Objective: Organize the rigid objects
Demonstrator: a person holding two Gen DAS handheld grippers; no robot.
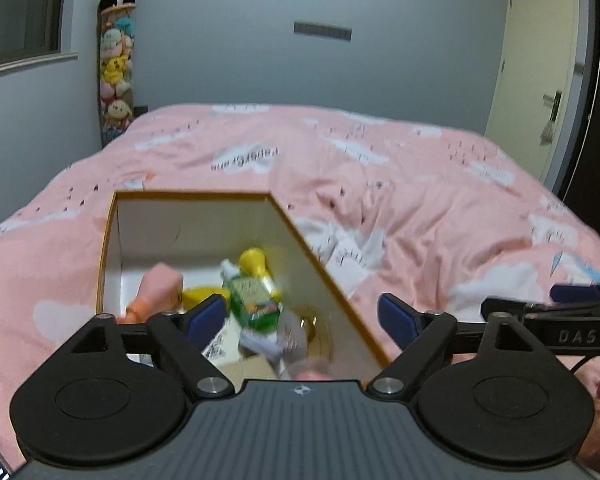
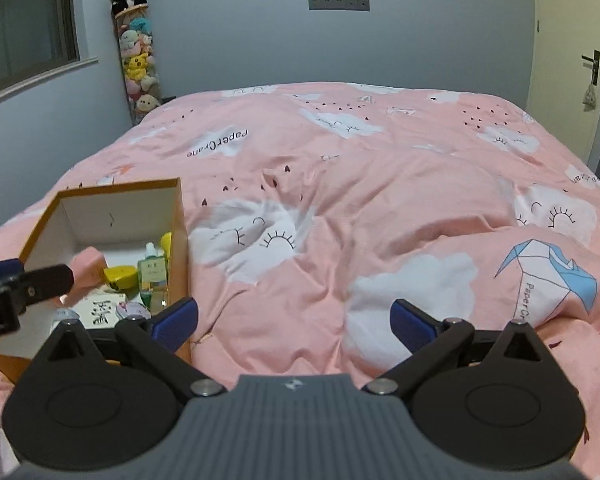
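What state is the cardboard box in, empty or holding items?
Holding items. The open-topped box contains a green bottle, a yellow piece and a pink item, among others.

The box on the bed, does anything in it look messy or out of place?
Somewhat. The box holds items lying jumbled: a green bottle, yellow pieces, a pink object, a printed card. Nothing looks spilled or broken.

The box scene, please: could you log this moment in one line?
left gripper: open, over box | right gripper: open, over bedcover | green bottle: in box
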